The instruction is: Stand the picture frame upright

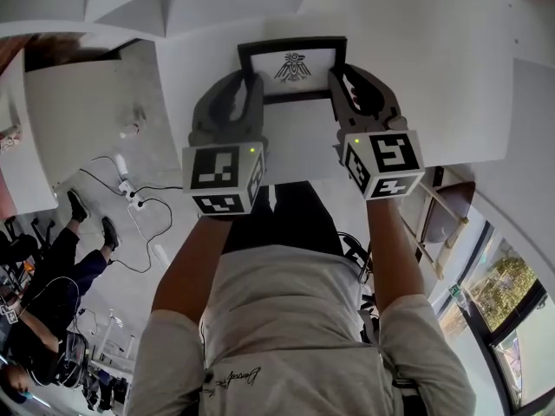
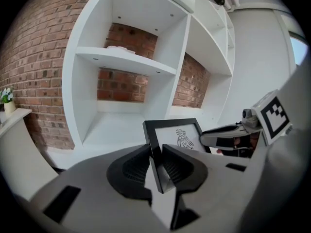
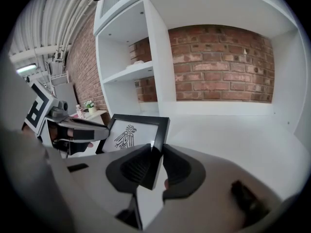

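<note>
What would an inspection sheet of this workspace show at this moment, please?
Surface: white shelf top, with only the frame over it.
Job's things: picture frame, black-edged with a bird print, held tilted and not yet standing by itself.
Clutter: nothing seen on the surface; a small white item lies on an upper shelf.
Grippers: left hand-held gripper shut on the frame's left edge; right hand-held gripper shut on its right edge.
Cables: a corded power strip on the floor, away from the surface.
Surroundings: white shelving, brick wall, another person at the head view's left.
</note>
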A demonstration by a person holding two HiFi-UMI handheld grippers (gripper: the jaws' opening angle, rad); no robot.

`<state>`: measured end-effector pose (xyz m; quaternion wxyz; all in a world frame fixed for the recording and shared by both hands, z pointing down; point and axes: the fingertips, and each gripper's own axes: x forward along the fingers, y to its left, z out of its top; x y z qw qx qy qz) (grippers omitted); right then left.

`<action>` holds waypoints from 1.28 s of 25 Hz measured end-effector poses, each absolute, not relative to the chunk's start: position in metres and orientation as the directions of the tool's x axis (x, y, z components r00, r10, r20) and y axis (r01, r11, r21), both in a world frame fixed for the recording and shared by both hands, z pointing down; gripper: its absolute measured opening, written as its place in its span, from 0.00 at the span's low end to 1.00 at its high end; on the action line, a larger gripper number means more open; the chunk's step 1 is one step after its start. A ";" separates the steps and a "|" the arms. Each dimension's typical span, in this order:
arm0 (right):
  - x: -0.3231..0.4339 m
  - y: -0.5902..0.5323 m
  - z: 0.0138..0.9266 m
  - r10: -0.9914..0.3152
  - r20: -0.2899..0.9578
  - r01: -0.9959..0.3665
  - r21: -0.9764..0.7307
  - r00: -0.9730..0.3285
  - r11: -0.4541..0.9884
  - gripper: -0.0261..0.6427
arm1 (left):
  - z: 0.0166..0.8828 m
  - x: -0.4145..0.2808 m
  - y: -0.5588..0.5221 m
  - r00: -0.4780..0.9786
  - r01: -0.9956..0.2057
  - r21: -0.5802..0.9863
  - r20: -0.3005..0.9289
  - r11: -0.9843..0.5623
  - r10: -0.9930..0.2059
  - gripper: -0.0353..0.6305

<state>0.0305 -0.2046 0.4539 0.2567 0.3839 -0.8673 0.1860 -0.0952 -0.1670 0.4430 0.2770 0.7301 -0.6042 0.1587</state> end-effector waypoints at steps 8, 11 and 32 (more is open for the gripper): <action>0.032 -0.236 0.451 -0.669 0.512 -0.815 -0.115 -0.538 0.568 0.17 | 0.435 -0.096 -0.206 0.214 -0.976 0.141 0.501 -0.165 -0.838 0.18; 0.033 -0.243 0.453 -0.685 0.493 -0.816 -0.098 -0.537 0.569 0.17 | 0.437 -0.095 -0.213 0.218 -0.976 0.129 0.477 -0.178 -0.852 0.18; 0.027 -0.278 0.484 -0.727 0.454 -0.830 -0.052 -0.515 0.555 0.17 | 0.462 -0.101 -0.248 0.224 -0.974 0.071 0.384 -0.214 -0.896 0.18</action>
